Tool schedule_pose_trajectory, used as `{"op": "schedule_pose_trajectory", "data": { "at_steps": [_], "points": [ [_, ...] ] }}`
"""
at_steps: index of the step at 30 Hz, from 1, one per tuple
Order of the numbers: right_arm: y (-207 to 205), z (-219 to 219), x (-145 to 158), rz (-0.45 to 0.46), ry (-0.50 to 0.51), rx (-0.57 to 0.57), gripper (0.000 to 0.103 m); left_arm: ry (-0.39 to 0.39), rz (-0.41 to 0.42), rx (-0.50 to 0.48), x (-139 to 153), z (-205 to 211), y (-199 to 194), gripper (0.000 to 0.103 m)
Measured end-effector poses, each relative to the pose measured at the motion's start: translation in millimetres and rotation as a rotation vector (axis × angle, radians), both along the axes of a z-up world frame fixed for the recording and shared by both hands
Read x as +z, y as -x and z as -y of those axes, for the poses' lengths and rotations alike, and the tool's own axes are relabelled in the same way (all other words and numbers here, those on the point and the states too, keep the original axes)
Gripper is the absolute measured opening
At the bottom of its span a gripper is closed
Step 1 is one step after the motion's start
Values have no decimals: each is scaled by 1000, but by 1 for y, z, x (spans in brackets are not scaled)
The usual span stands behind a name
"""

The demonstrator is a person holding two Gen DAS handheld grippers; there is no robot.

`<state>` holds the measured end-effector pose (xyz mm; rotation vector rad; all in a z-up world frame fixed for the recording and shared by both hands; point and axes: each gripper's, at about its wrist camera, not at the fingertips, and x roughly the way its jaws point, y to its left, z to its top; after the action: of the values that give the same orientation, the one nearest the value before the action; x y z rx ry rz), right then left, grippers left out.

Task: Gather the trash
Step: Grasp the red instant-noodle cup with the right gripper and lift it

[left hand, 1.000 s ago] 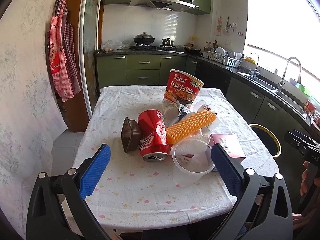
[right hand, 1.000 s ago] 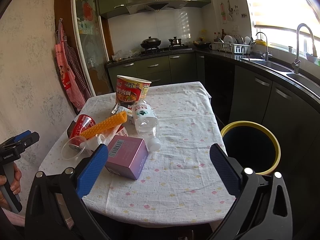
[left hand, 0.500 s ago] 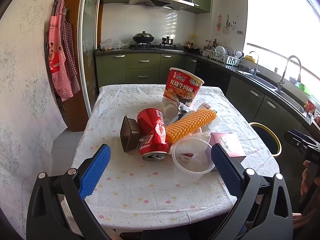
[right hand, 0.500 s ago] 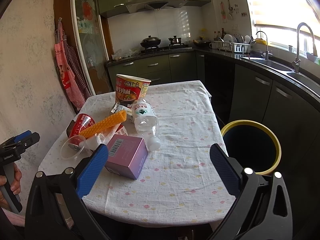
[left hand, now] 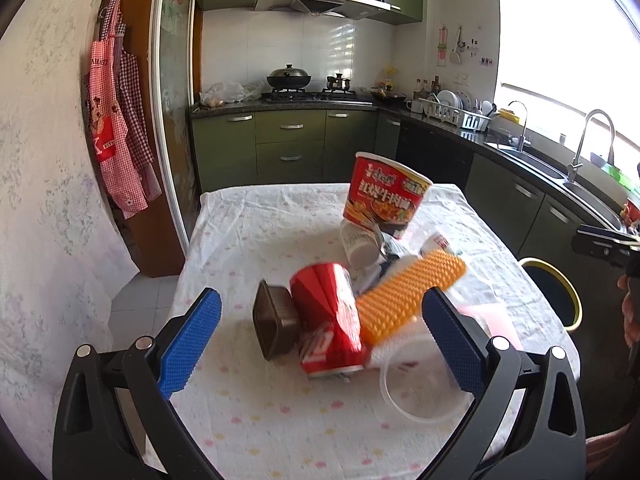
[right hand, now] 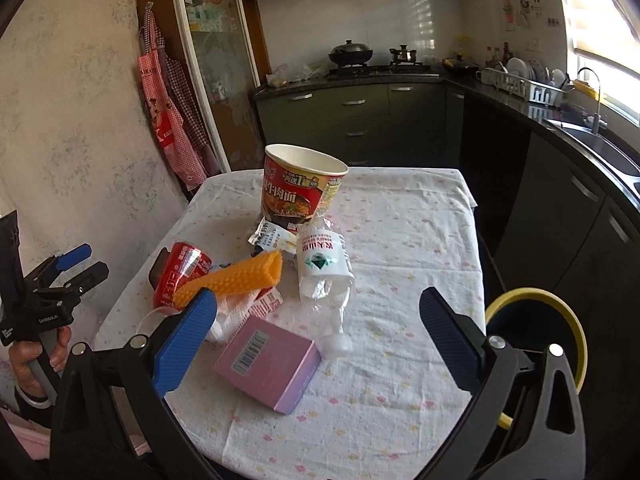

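Trash lies piled on a table (left hand: pixel 256 236) with a dotted white cloth. A crushed red can (left hand: pixel 330 320), a brown tray (left hand: pixel 276 326), an orange ridged sleeve (left hand: pixel 404 296), a clear plastic cup (left hand: pixel 416 384) and a red noodle cup (left hand: pixel 382 196) show in the left wrist view. My left gripper (left hand: pixel 320 340) is open, just short of the can. My right gripper (right hand: pixel 318 332) is open above a pink box (right hand: pixel 268 362) and a crushed clear bottle (right hand: pixel 326 276). A yellow-rimmed bin (right hand: pixel 536 332) stands right of the table.
Green kitchen cabinets (left hand: pixel 290 148) and a counter with a sink (left hand: pixel 560 168) run along the back and right. Aprons (left hand: pixel 116 136) hang on the left wall. The floor (left hand: pixel 136 304) left of the table is tiled.
Both grippers have moved forward toward the pile; the trash now looks nearer and larger in both views. Nothing was grasped.
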<state>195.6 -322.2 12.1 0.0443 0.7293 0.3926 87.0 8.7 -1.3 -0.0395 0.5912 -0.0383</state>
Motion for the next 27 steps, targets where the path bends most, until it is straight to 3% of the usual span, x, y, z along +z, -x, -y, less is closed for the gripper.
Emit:
{"op": "schedule_pose_trajectory", "data": {
  "at_steps": [11, 14, 16, 19, 24, 27],
  "points": [
    [-175, -15, 8, -233, -84, -1, 93, 8, 3, -56, 14, -14, -105, 99],
    [-221, -20, -4, -310, -78, -20, 77, 25, 11, -67, 14, -15, -125, 99],
    [-251, -28, -18, -391, -72, -19, 61, 26, 20, -73, 13, -14, -133, 99],
    [-281, -41, -40, -486, -50, -16, 48, 10, 32, -81, 10, -11, -142, 99],
    [-310, -57, -67, -585, 1, -21, 42, 7, 38, -86, 4, -13, -152, 99],
    [-322, -63, -79, -627, 24, -25, 34, 24, 36, -96, 2, -16, -153, 99]
  ]
}}
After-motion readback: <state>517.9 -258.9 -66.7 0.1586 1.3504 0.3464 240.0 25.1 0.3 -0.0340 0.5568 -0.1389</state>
